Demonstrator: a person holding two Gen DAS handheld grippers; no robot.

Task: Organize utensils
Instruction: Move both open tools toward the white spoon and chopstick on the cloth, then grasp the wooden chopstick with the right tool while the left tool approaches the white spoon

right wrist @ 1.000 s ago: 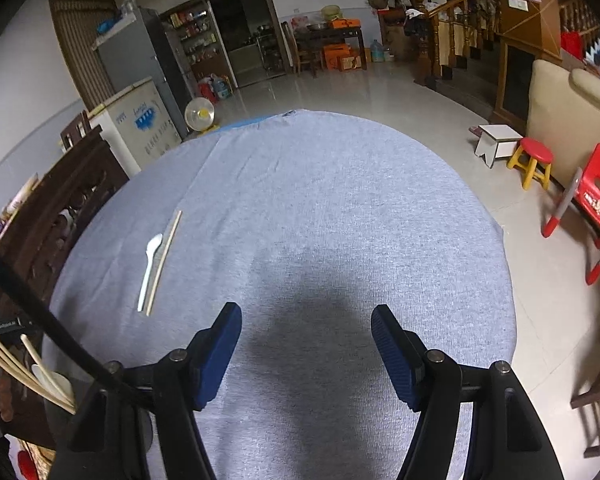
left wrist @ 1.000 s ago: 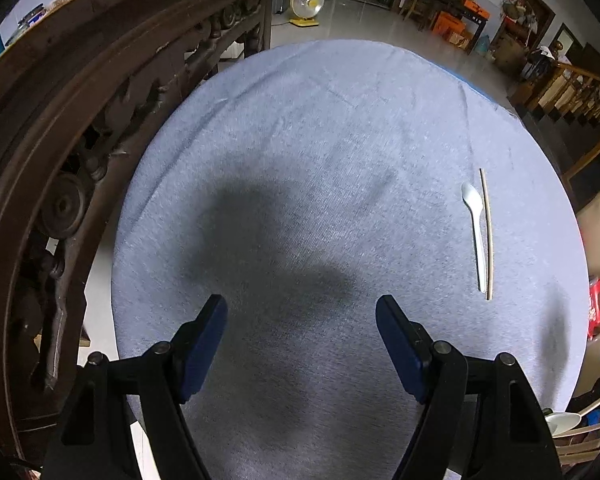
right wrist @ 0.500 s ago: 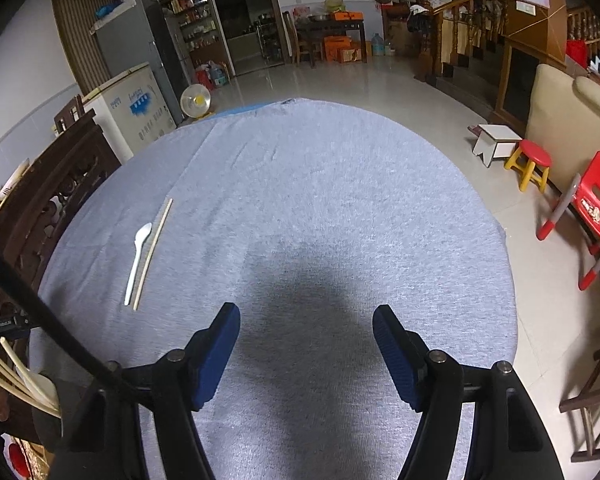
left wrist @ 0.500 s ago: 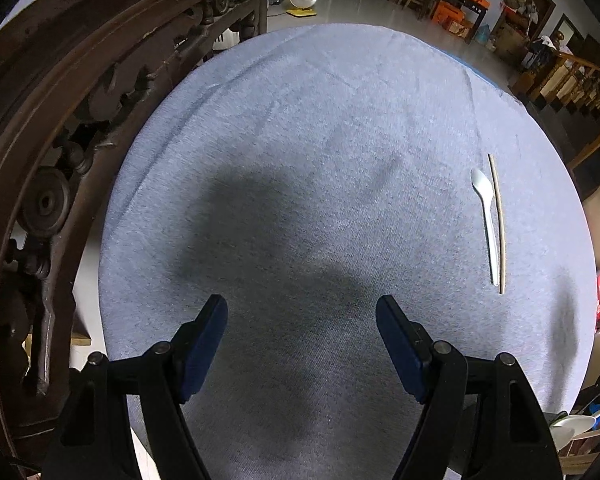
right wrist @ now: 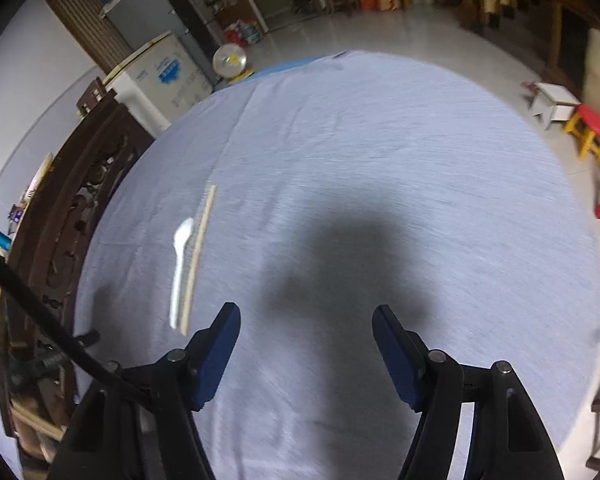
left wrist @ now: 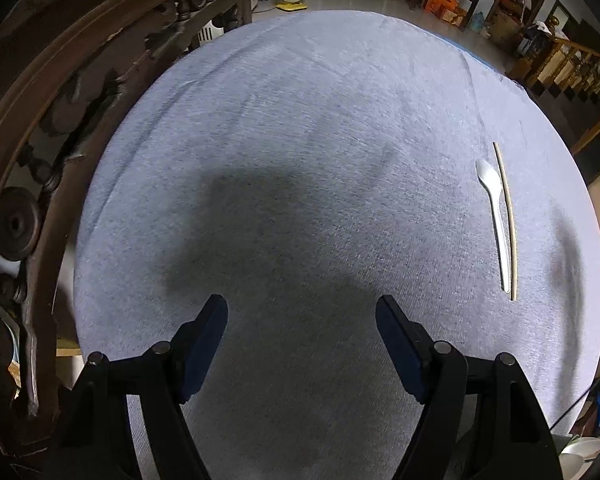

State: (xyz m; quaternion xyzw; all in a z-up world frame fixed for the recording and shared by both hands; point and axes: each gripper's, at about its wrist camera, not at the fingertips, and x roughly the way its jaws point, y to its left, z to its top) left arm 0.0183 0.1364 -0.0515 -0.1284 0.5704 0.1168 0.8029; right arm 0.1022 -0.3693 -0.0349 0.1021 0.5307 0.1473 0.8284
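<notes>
A white plastic spoon (left wrist: 493, 211) lies on the round grey-blue tablecloth (left wrist: 300, 120), with a pair of wooden chopsticks (left wrist: 506, 216) close along its right side. In the right wrist view the spoon (right wrist: 179, 268) and chopsticks (right wrist: 199, 252) lie at the left, just ahead of the left fingertip. My left gripper (left wrist: 301, 312) is open and empty above the cloth, with the utensils off to its right. My right gripper (right wrist: 306, 320) is open and empty, with the utensils just to its left.
A dark carved wooden chair back (left wrist: 60, 92) curves along the table's left edge. A container with more utensils (left wrist: 580, 452) shows at the lower right corner of the left wrist view. Red and white stools (right wrist: 572, 116) stand on the floor to the right.
The right gripper has moved left and lower toward the spoon and chopsticks; its view is blurred. The left gripper has shifted slightly. Both stay open.
</notes>
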